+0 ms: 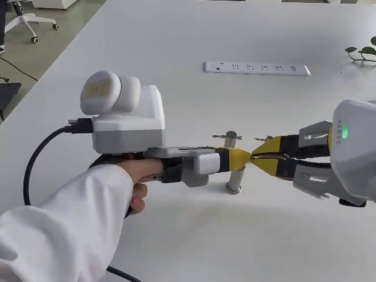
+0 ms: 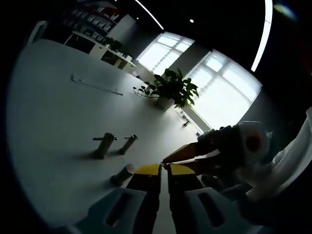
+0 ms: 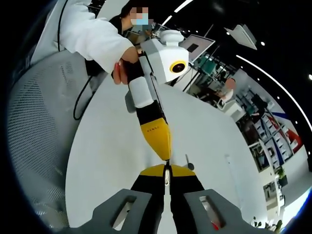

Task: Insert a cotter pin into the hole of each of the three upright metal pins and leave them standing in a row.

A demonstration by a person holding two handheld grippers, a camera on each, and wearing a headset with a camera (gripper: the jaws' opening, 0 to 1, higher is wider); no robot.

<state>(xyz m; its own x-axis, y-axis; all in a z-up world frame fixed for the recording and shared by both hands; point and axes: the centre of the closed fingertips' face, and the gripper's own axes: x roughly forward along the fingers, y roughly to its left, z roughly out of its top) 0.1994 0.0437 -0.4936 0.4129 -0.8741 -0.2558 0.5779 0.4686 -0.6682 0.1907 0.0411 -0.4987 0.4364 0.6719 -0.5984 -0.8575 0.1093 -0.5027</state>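
My left gripper (image 1: 245, 157) comes in from the left and my right gripper (image 1: 258, 156) from the right; their yellow tips meet point to point above the table. Both are shut. A thin metal cotter pin (image 3: 167, 176) shows between the right gripper's (image 3: 167, 171) jaws, with the left gripper's tip (image 3: 161, 141) touching its end. Behind the tips stands an upright metal pin (image 1: 234, 173) with a cotter pin (image 1: 227, 137) through its top. The left gripper view (image 2: 164, 168) has three metal pins: two with cotter pins (image 2: 102, 145) (image 2: 128, 144) and a nearer bare one (image 2: 122, 174).
A white power strip (image 1: 257, 68) lies at the back of the white table (image 1: 176, 70). A potted plant (image 1: 364, 53) reaches in at the far right edge. An office chair (image 1: 23, 20) stands on the floor beyond the table's left edge.
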